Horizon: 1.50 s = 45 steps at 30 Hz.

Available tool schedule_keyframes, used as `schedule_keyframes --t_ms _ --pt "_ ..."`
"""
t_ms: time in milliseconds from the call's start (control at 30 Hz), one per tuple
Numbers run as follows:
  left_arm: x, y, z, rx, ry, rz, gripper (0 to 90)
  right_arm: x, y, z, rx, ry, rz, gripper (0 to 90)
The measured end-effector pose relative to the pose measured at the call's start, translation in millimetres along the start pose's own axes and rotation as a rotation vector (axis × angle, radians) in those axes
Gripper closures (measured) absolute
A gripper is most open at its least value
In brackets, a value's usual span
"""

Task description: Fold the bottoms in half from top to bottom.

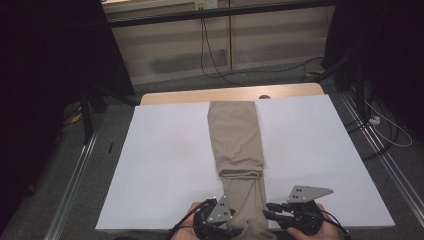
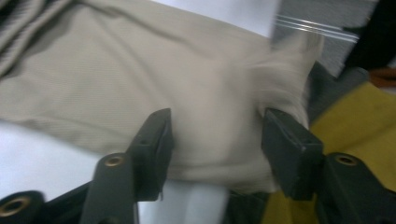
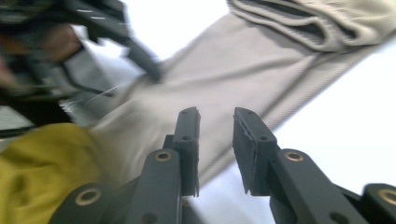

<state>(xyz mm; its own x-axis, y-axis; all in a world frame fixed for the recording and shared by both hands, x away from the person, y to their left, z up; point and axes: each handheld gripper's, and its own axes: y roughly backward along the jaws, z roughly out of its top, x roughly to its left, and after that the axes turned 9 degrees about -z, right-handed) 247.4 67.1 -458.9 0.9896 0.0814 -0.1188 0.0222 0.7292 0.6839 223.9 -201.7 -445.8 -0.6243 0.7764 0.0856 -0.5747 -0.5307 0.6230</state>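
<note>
A beige garment (image 1: pixel 235 140) lies folded in a long strip down the middle of the white table top (image 1: pixel 165 165), and its near end reaches the front edge. My left gripper (image 1: pixel 235 229) is at that near end on the left. In the left gripper view its jaws (image 2: pixel 217 114) stand wide apart with the cloth (image 2: pixel 140 70) bunched between them, and the fabric by the right jaw is blurred. My right gripper (image 1: pixel 267 210) is at the cloth's right edge. Its jaws (image 3: pixel 215 114) are a narrow gap apart above the fabric (image 3: pixel 261 70), with nothing pinched.
A folded waistband or cuff (image 1: pixel 241 173) crosses the garment midway. A yellow sleeve (image 3: pixel 42 172) is at the table's front edge. Bare wood (image 1: pixel 175 96) edges the far side. Cables (image 1: pixel 215 60) and metal rails (image 1: pixel 380 155) run over the floor around the table.
</note>
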Motion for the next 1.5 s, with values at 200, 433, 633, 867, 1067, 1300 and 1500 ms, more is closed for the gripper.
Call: schedule_keyframes --t_ms 200,433,633,867,1067,1300,1500 --pt "14.0 7.1 0.7 -0.042 0.086 0.048 49.5 7.3 -20.0 2.0 0.070 0.082 -0.068 66.7" --pt "28.4 8.5 -5.6 -0.016 0.109 0.063 57.0 17.8 -21.9 -0.9 0.111 0.156 -0.106 90.0" --pt "35.5 17.4 0.4 -0.063 0.142 0.091 51.9 7.9 -9.6 -3.4 0.114 0.060 -0.085 83.8" --pt "85.1 32.0 7.9 -0.149 0.181 0.241 47.2 -23.8 -17.5 25.4 0.005 0.067 -0.117 69.8" --pt "119.1 25.8 15.3 -0.153 0.221 0.294 43.3 -58.4 -51.5 61.3 -0.008 0.092 -0.156 57.8" --pt "131.6 15.2 20.4 -0.153 0.195 0.280 42.5 -67.6 -79.6 68.3 0.000 0.097 -0.130 50.7" --pt "134.7 8.0 17.2 -0.112 0.189 0.272 51.7 -62.9 -83.9 58.3 0.032 0.155 -0.126 44.0"
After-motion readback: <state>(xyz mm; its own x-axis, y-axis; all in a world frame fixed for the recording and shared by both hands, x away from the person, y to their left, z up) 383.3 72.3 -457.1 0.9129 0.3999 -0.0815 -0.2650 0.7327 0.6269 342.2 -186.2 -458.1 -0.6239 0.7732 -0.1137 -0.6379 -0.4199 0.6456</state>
